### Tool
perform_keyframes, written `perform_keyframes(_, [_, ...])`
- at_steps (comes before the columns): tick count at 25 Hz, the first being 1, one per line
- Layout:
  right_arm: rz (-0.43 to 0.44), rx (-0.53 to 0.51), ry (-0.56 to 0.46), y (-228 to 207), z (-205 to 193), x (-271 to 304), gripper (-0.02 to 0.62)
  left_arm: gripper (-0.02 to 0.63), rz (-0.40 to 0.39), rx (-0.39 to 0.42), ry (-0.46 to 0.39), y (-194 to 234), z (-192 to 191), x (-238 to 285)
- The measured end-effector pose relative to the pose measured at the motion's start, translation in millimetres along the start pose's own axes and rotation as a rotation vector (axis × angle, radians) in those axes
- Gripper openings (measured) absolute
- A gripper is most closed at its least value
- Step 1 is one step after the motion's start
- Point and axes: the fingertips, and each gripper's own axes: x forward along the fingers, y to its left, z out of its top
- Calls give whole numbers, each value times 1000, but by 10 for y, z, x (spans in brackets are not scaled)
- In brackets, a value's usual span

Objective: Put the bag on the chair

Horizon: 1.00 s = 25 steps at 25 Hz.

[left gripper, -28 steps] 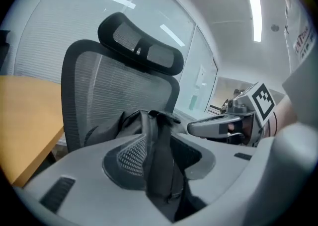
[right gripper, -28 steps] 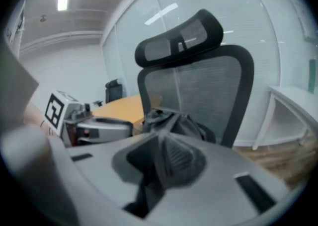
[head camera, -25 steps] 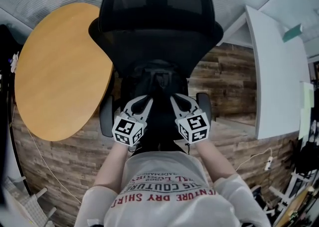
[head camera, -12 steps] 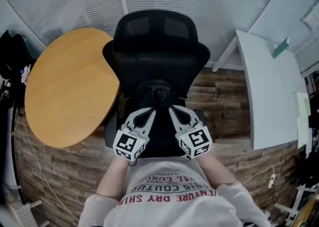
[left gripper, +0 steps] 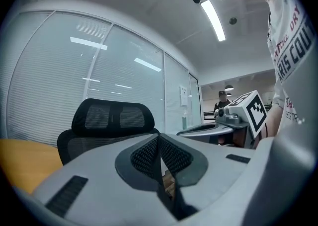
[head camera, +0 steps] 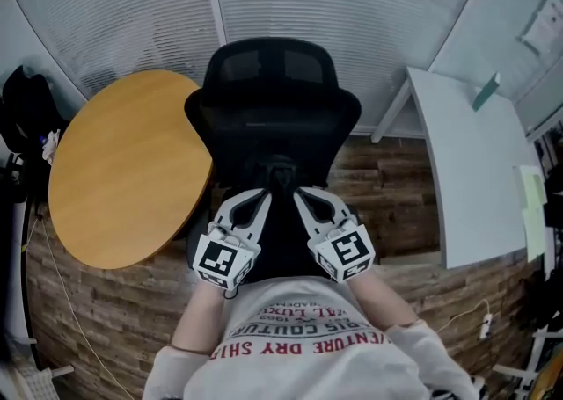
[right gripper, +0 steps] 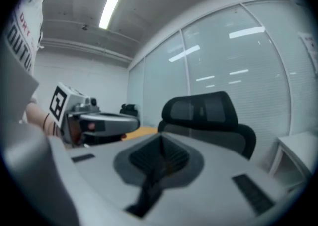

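Note:
The black bag point(head camera: 281, 227) rests on the seat of the black office chair point(head camera: 273, 82), its top handle point(head camera: 280, 165) against the backrest. My left gripper point(head camera: 262, 199) and right gripper point(head camera: 299, 195) hover side by side over the bag, tips angled toward each other. Both are shut. In the left gripper view the pads point(left gripper: 151, 150) meet with only a dark slit below them, and the same holds for the pads point(right gripper: 169, 155) in the right gripper view. Both views look level at the chair's mesh headrest point(left gripper: 109, 118) point(right gripper: 201, 113). The gripper views hide the bag.
A round wooden table point(head camera: 123, 170) stands left of the chair, a white desk point(head camera: 475, 170) to its right. A glass wall with blinds point(head camera: 352, 20) runs behind them. The floor point(head camera: 396, 170) is wood planks. Dark gear point(head camera: 22, 108) sits at the far left. A person point(left gripper: 222, 100) stands far off.
The head view has risen: the chair and both tables look smaller and lower, and more of the glass wall shows. Both grippers keep their place in front of my chest.

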Motion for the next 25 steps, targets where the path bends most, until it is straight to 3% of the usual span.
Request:
perform_keyframes(11, [1, 15, 2, -24, 42, -41, 26, 29, -22, -5, 10, -62, -1, 34])
perform_keyframes(25, [9, 4, 13, -64, 20, -9, 26, 29, 16, -38, 23, 51, -28, 33])
